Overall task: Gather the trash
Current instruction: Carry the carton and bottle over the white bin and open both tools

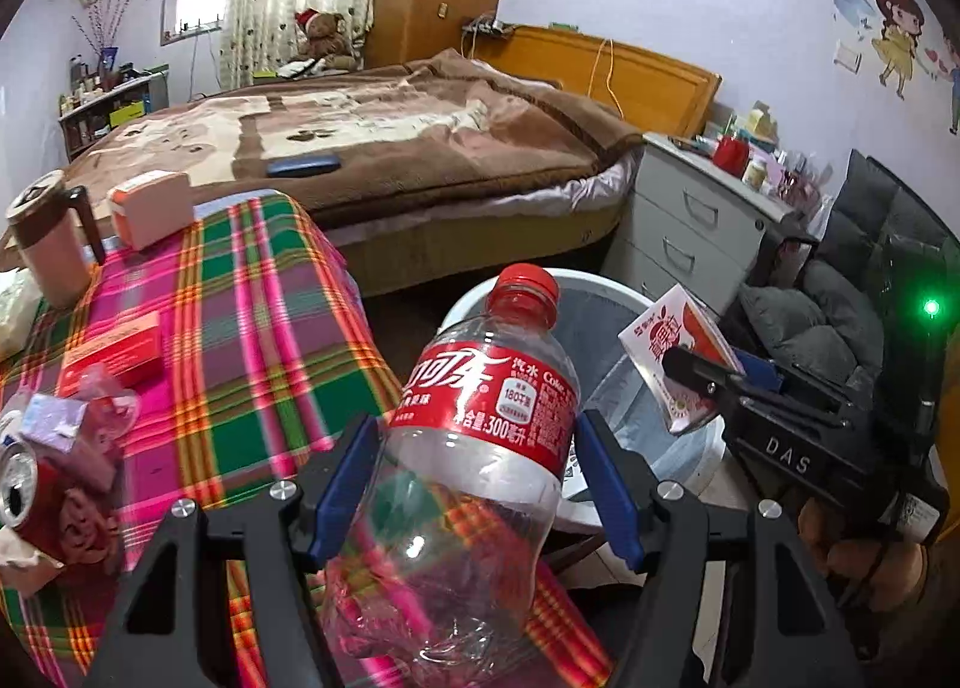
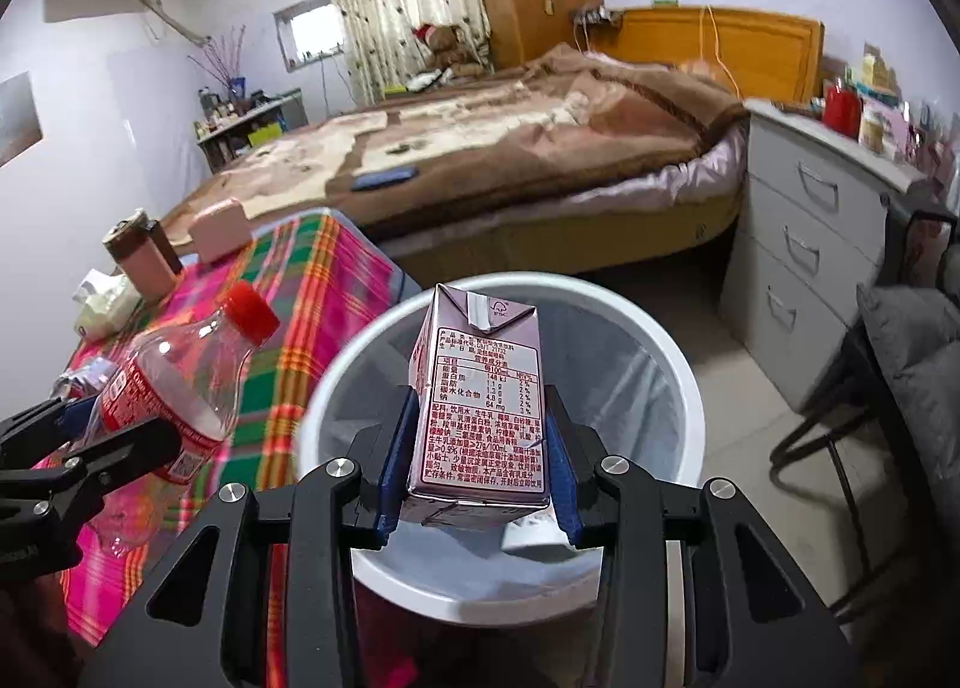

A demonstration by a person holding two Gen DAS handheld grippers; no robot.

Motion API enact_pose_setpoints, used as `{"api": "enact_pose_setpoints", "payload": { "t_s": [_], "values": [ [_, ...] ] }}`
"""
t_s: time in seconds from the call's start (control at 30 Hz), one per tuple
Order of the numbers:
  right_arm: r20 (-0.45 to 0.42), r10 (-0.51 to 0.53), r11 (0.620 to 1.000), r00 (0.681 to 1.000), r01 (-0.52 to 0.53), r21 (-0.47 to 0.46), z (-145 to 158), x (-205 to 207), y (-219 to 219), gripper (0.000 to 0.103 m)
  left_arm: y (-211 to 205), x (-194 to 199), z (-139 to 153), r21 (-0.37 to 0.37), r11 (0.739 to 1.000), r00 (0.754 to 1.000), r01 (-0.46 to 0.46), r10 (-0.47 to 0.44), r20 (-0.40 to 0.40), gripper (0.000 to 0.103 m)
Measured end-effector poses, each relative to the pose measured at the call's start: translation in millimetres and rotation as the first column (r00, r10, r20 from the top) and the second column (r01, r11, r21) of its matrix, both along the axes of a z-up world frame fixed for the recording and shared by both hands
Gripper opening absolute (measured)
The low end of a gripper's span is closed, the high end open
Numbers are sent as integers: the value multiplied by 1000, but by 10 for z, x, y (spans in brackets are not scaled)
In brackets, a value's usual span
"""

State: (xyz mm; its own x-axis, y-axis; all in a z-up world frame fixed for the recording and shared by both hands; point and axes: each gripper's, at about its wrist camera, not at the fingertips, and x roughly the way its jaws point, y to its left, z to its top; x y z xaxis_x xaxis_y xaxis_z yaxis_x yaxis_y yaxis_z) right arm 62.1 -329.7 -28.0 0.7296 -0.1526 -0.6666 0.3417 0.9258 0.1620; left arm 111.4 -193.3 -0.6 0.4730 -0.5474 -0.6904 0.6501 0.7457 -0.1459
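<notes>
My left gripper is shut on an empty clear Coca-Cola bottle with a red cap, held tilted over the table's right edge. The bottle also shows in the right wrist view. My right gripper is shut on a small drink carton, held upright above a white trash bin lined with a bag. In the left wrist view the carton and the right gripper hang over the bin.
A table with a plaid cloth holds a crushed red can, wrappers, a red box, a pink box and a mug. A bed, grey drawers and a chair stand around.
</notes>
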Motion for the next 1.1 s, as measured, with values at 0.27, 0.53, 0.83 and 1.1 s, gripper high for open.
{"api": "enact_pose_setpoints", "payload": {
  "t_s": [0.27,0.53,0.83,1.1],
  "values": [
    [-54,-29,999,998,31,21,-138,-11,-228,41,-389,45,-121,37,998,998,46,-45,-41,69],
    [-118,-31,999,992,34,23,-275,29,-409,41,-697,114,-216,64,994,995,83,-79,-69,70],
    [-128,-1,1000,992,3,17,-307,26,-490,63,-775,180,-277,45,995,993,85,-81,-90,71],
    [-99,-39,999,994,41,14,-210,-55,-520,64,-675,194,-186,18,998,995,68,-66,-73,75]
  ]
}}
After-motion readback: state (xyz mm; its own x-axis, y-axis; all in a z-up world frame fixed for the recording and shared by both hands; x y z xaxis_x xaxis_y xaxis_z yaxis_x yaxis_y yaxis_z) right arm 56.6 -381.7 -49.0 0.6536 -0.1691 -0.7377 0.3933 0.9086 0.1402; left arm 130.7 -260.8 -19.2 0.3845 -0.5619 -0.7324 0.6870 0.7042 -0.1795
